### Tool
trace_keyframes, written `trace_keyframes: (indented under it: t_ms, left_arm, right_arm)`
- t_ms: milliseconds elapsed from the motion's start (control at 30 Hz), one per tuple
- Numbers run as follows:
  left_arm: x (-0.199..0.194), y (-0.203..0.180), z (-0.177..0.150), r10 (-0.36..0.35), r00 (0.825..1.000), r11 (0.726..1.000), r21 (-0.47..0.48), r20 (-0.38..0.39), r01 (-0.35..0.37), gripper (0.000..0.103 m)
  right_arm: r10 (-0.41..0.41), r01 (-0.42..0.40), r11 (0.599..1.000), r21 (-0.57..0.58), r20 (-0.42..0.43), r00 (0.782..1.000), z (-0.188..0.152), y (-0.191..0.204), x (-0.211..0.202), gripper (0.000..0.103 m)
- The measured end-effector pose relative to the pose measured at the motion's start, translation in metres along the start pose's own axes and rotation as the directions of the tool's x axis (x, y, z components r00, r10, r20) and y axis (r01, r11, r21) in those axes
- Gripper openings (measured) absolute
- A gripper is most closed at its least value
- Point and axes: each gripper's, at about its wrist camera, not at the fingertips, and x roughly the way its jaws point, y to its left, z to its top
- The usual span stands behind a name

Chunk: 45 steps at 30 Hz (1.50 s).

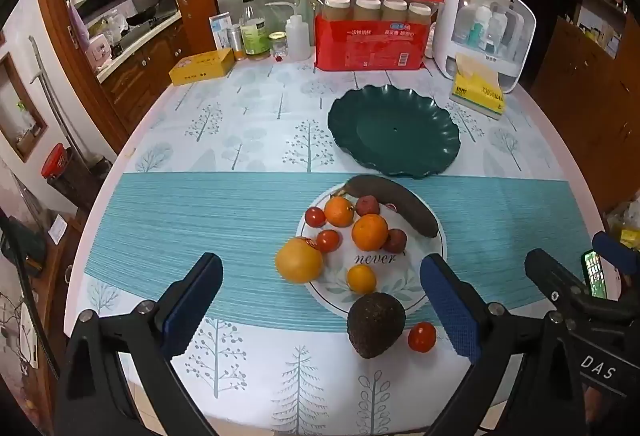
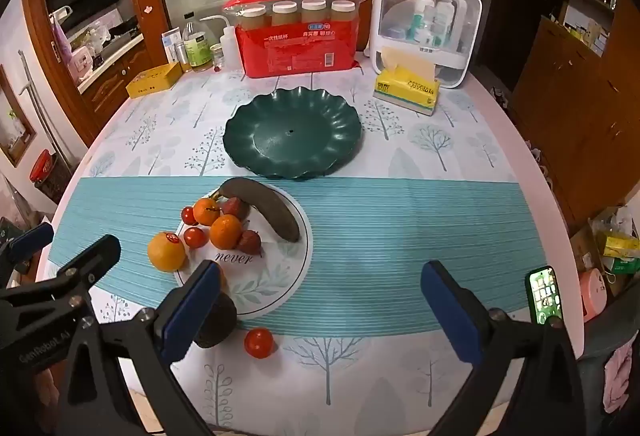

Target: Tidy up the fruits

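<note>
I hold the left hand-held gripper [image 1: 320, 300] and right hand-held gripper [image 2: 320, 300] wide open, gripping nothing, above the table [image 1: 240, 140]. Ahead lies the green dish [image 1: 394, 130]; nearer, the white plate [image 1: 400, 276] of fruit; avocado [image 1: 375, 324] and a tomato [image 1: 422, 337] sit nearest.

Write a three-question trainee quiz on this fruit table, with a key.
1. True or false: the green plate holds fruit.
2. Which fruit lies fully off the white plate, on the tablecloth? A) banana B) cherry tomato C) small orange
3. Fill in: the left gripper and the right gripper both have jaws that are ____.

Key: 1 false; 2 B; 3 open.
</note>
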Motion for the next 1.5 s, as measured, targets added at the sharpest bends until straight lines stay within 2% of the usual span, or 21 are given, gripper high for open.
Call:
trace_keyframes:
  t_ms: [67, 100, 367, 1500]
  left_arm:
    - [0.001, 0.006, -0.004, -0.017, 1.000, 1.000, -0.004, -0.010, 0.017, 0.099]
    - [-0.002, 0.000, -0.004, 0.007, 1.000, 1.000, 0.013, 0.001, -0.007, 0.099]
    - [0.000, -0.009, -0.003, 0.002, 0.999, 1.000, 0.024, -0.040, -0.001, 0.099]
    - [-0.006, 0.001, -0.008, 0.002, 0.998, 1.000, -0.001, -0.056, -0.002, 0.099]
  right_arm:
    - [0.008, -0.008, 1.000, 0.005, 0.006, 1.000, -0.001, 0.000, 0.002, 0.101]
    - [0.018, -0.018, 1.000, 0.011, 0.029, 0.999, -0.003, -0.002, -0.001, 0.101]
    - [0.012, -0.012, 1.000, 0.009, 0.018, 1.000, -0.010, -0.007, -0.003, 0.101]
    - [0.034, -0.034, 0.999, -0.023, 0.012, 0.999, -0.013, 0.006, -0.008, 0.100]
